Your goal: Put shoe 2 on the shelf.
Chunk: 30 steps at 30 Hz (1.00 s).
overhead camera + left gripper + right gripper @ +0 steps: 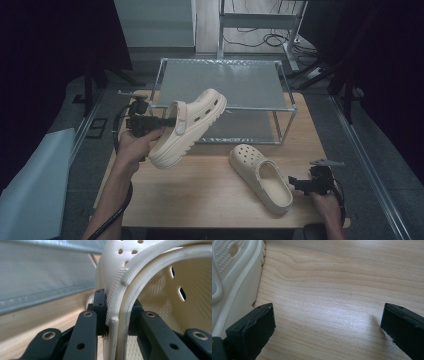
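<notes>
Shows the right gripper with its two black jaws spread wide apart, nothing between them, above bare light wooden desk with wavy grain. Catches a cream foam clog at the upper left, resting on the desk, its ridged sole edge just beside the left jaw.

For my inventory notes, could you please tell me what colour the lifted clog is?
The clog is cream, dotted with small holes; the left gripper view shows it best.
</notes>
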{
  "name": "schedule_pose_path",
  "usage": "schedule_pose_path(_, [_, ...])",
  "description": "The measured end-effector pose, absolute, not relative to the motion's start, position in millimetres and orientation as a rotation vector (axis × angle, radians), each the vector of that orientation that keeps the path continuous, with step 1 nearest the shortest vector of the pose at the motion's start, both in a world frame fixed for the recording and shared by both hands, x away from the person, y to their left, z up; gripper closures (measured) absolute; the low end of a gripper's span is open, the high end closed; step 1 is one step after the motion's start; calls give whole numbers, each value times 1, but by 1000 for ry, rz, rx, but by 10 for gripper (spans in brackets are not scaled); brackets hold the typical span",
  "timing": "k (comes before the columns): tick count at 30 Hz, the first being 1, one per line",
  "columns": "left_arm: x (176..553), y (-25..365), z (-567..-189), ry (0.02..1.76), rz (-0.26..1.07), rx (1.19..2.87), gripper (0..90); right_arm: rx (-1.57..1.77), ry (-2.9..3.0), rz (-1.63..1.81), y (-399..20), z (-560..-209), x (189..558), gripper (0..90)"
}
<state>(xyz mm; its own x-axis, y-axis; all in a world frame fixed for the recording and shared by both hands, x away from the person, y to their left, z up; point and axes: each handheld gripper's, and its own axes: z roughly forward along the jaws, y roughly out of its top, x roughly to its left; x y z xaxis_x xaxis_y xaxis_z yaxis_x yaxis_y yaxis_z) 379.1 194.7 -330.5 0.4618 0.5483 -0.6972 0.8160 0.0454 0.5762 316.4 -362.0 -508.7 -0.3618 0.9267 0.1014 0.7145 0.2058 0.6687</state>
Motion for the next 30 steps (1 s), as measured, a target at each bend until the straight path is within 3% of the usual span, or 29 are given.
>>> schedule_pose_path(13, [411,196,-311,1270,-254,1543,751,1550,2168,918,-362,-510,317,0])
schedule_pose_path(30, [448,205,-318,1409,-188,1335,749,1553,2164,920,-362,-511,317,0])
